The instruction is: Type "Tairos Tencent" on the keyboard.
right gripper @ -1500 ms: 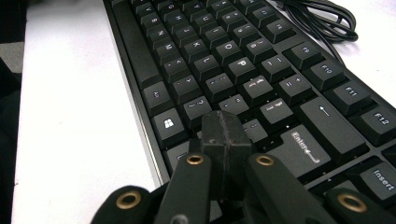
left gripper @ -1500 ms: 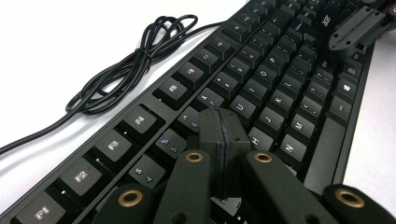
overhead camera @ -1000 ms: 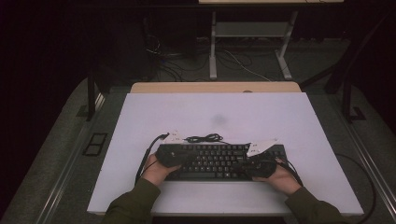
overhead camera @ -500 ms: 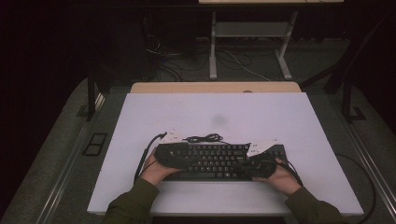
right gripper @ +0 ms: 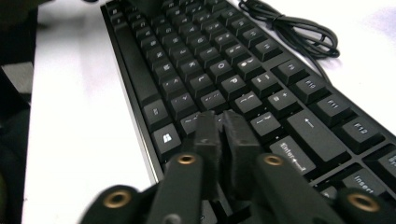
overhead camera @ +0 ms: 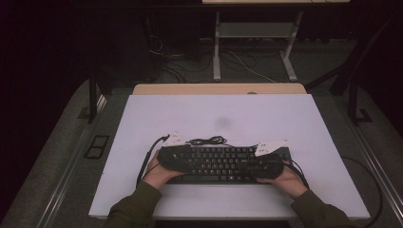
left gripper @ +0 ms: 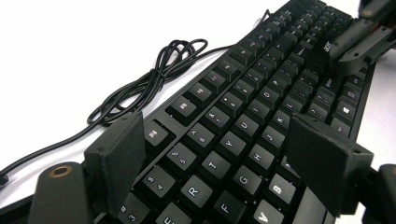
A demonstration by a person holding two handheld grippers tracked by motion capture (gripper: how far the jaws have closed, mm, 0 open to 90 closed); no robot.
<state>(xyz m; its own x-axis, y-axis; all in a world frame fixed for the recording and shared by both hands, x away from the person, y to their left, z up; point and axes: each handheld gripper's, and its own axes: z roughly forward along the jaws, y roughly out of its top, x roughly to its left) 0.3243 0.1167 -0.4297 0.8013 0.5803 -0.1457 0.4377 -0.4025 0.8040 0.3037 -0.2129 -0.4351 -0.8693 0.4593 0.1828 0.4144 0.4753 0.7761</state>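
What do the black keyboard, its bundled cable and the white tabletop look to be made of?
Black keyboard: likely moulded plastic; matte keycaps with white printed legends, slightly glossier frame. Thin black bundled cable: apparently rubber- or vinyl-sheathed, with soft glints along the loops. White tabletop: smooth, matte, perhaps laminate or painted board; the pictures leave that open.

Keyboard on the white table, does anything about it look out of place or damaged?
Nothing stands out. The black keyboard lies flat and square on the white table, keys intact where visible, its cable loosely coiled behind it.

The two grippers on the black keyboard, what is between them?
Rows of black keys lie between left gripper and right gripper in the high view.
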